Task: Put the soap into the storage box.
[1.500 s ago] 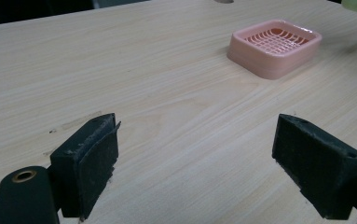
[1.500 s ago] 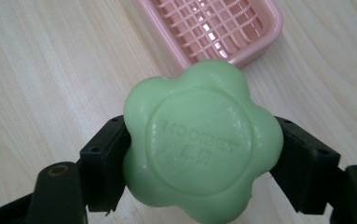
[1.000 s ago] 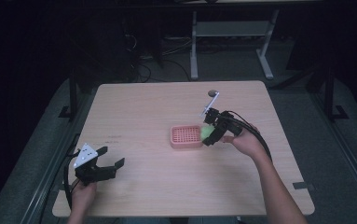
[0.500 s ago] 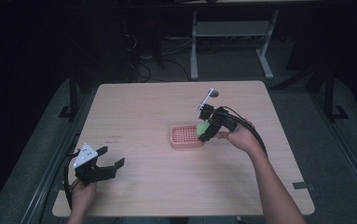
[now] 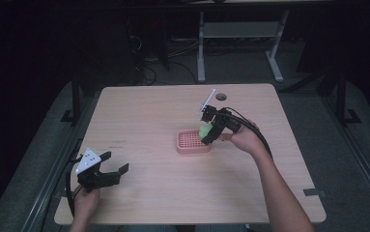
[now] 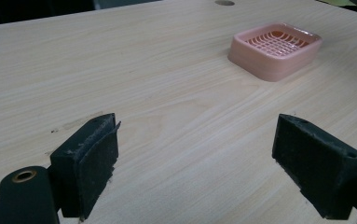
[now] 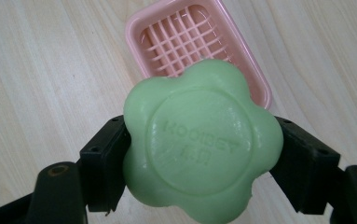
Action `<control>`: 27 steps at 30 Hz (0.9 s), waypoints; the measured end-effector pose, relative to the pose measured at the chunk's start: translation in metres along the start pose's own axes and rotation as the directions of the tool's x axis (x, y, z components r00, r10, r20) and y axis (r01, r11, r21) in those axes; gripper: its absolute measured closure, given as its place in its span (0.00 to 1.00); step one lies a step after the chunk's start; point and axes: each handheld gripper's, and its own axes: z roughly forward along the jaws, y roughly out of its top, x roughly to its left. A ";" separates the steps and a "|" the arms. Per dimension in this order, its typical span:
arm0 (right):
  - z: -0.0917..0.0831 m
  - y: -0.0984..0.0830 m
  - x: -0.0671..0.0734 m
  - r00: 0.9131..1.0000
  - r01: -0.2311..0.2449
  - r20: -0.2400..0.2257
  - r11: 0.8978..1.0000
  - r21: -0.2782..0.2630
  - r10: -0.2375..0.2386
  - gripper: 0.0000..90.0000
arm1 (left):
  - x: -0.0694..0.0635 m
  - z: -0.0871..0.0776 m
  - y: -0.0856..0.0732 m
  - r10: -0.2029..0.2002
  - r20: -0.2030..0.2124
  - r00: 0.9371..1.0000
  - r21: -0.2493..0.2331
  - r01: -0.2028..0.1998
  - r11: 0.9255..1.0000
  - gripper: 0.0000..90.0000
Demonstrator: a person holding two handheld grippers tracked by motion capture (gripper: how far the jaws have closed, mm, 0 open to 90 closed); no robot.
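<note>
- High view, nearest edge: left claw [image 5: 111, 170], held in a hand [image 5: 85, 204] at the table's [image 5: 144, 116] front left corner; jaws spread wide, nothing between them, well apart from the work.
- Left gripper view: 2 black pads [image 6: 88, 161] parted over bare wood grain; pink soap dish [image 6: 275, 48] stands far off toward the upper right.
- Right gripper view: right claw [image 7: 199, 163] clenched on a green flower-shaped soap [image 7: 199, 142], 1 pad on each side, embossed face toward the camera; lettering too soft to read.
- Same view, behind the soap: the dish [image 7: 167, 39], slatted grid floor bare, rim partly covered by the soap.
- High view, mid-table: right claw [image 5: 206, 135] poised at the right end of the dish [image 5: 188, 141], soap [image 5: 204, 131] raised just above that rim, not resting in it.
- Far side: round cable hole [image 5: 220, 96] in the tabletop; metal frame legs [image 5: 201, 46] on the floor beyond.
- Step judged in hand: carrying the soap over the dish for placing.
- Next move calls for: shifting the soap toward the dish's centre, lowering it flat onto the grid, then parting the jaws.
</note>
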 end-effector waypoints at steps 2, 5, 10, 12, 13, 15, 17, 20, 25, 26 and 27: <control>0.001 0.003 0.000 1.000 0.002 0.001 1.000 0.001 -0.002 0.29 | 0.000 0.000 0.000 0.000 0.000 1.000 -0.001 0.000 1.000 0.16; 0.004 0.007 0.000 1.000 0.005 -0.003 1.000 0.003 -0.005 0.29 | 0.000 0.000 0.000 0.000 0.000 1.000 -0.001 0.000 1.000 0.16; 0.011 0.012 0.000 1.000 0.005 -0.012 1.000 0.015 -0.005 0.29 | 0.000 0.000 0.000 -0.001 0.001 1.000 0.000 0.001 1.000 0.16; 0.014 0.015 -0.001 1.000 0.007 -0.015 1.000 0.022 -0.006 0.29 | 0.000 0.000 0.000 0.000 0.002 1.000 0.001 0.000 1.000 0.16; 0.016 0.016 -0.001 1.000 0.007 -0.017 1.000 0.024 -0.007 0.29 | 0.000 0.000 0.000 0.000 0.002 1.000 0.001 0.000 1.000 0.16; 0.018 0.019 -0.002 1.000 0.009 -0.018 1.000 0.029 -0.008 0.29 | 0.000 0.000 0.000 -0.001 0.002 1.000 -0.001 0.001 1.000 0.16; 0.021 0.020 -0.003 1.000 0.008 -0.023 1.000 0.026 -0.008 0.29 | 0.000 0.000 0.000 -0.002 0.002 1.000 -0.003 0.002 1.000 0.16; 0.026 0.023 -0.003 1.000 0.007 -0.027 0.999 0.031 -0.006 0.29 | 0.000 0.000 0.000 -0.003 0.002 1.000 -0.001 0.003 1.000 0.16; 0.035 0.027 -0.004 0.999 0.005 -0.032 0.999 0.040 -0.004 0.29 | 0.000 0.001 0.000 -0.002 0.003 1.000 -0.002 0.002 1.000 0.16; 0.036 0.028 -0.003 0.999 0.001 -0.033 0.999 0.042 0.000 0.29 | 0.000 0.000 0.000 0.003 0.003 1.000 0.003 -0.003 1.000 0.16; 0.036 0.028 -0.003 0.999 0.001 -0.033 0.999 0.042 0.000 0.29 | 0.000 0.000 0.000 0.003 0.003 1.000 0.003 -0.003 1.000 0.16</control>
